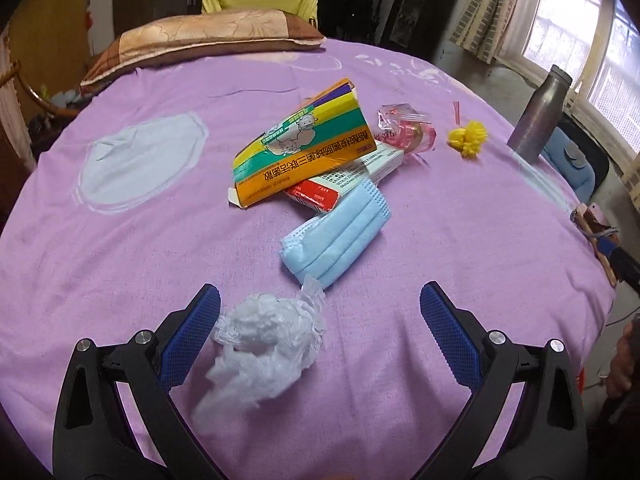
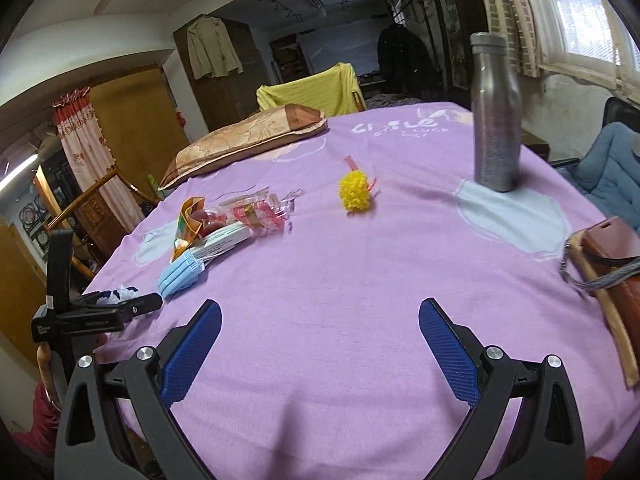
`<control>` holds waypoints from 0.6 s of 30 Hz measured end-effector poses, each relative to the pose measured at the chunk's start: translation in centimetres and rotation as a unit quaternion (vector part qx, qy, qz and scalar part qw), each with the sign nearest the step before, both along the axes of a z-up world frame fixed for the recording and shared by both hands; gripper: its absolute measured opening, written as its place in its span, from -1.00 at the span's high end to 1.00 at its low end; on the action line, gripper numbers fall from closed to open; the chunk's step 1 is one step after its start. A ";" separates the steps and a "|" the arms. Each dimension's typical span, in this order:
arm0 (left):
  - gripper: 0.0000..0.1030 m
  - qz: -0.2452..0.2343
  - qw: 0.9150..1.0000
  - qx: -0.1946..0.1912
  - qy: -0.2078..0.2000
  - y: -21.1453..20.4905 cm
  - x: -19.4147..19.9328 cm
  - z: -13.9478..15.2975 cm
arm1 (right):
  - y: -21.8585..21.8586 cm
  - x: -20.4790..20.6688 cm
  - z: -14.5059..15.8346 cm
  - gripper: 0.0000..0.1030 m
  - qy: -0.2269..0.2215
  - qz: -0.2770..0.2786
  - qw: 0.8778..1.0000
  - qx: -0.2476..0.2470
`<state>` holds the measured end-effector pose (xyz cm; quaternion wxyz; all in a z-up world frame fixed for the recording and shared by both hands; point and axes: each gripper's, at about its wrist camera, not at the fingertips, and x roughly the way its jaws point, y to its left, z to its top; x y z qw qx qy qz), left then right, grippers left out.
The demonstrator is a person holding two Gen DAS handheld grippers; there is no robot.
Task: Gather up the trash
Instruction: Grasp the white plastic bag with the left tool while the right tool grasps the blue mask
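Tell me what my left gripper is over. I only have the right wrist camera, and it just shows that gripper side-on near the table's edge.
Observer: The left gripper is open, and a crumpled white plastic bag lies on the purple cloth between its fingers, nearer one pad than the other.
Operator: Anything else close to the bag?
Observer: The blue face mask lies just beyond it, almost touching the bag's twisted end.
Operator: How are the boxes stacked?
Observer: The yellow-and-orange box rests tilted on top of the red-and-white box.
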<state>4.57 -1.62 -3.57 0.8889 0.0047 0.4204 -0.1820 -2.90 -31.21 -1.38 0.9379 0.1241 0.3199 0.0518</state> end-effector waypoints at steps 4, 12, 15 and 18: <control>-0.87 -0.017 1.000 0.022 -0.006 -1.1 1.0 0.9 | 0.2 0.8 -0.5 -0.89 0.008 0.005 1.000 0.002; -0.87 -0.039 0.996 0.071 0.030 -2.8 4.0 -0.7 | -0.2 1.2 -0.8 -0.89 0.012 0.003 1.000 0.007; -0.87 -0.045 0.997 0.054 0.033 -1.9 3.4 -0.4 | -0.2 1.3 -1.0 -0.89 0.014 0.006 1.000 0.009; -0.87 -0.039 0.997 0.066 0.022 -0.8 2.4 -0.4 | -0.2 1.5 -1.4 -0.89 0.018 0.009 1.000 0.012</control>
